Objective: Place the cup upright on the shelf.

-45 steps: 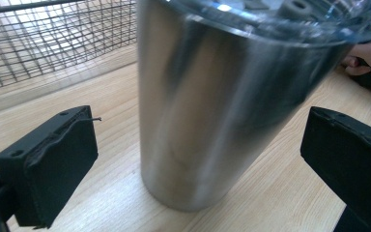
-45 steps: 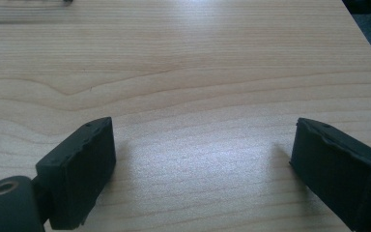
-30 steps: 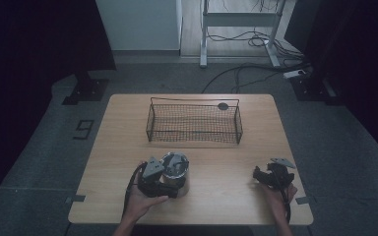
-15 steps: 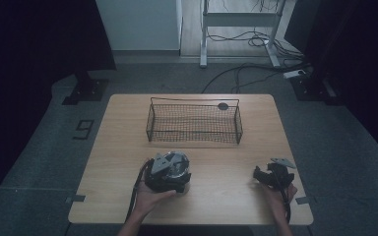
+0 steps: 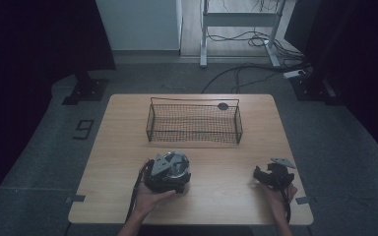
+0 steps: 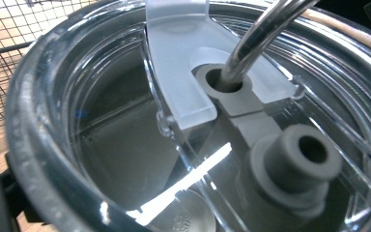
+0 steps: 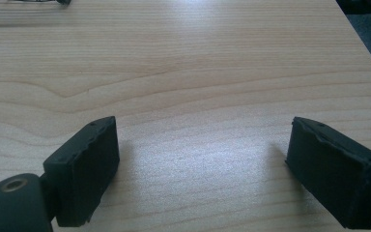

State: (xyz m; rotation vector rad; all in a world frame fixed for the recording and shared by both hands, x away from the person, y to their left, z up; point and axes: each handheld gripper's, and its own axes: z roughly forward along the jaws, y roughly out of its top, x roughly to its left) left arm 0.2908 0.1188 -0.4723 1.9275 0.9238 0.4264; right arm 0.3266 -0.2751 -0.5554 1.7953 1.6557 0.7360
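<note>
Closing around the tumbler [image 5: 173, 169], the left hand-held gripper [image 5: 163, 173] has it directly ahead, lid and straw [image 6: 261, 36] facing its camera; whether the pads press yet is hidden, while the right hand-held gripper [image 5: 271, 176] rests apart, well aside

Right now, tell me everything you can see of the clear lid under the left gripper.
The clear lid is round, transparent plastic with a thick rim. A frosted curved slider lies across it; grey rubber fittings include a straw port holding a metal straw and a raised grey spout. It sits close under the left gripper on the table, near the wire basket.
</note>
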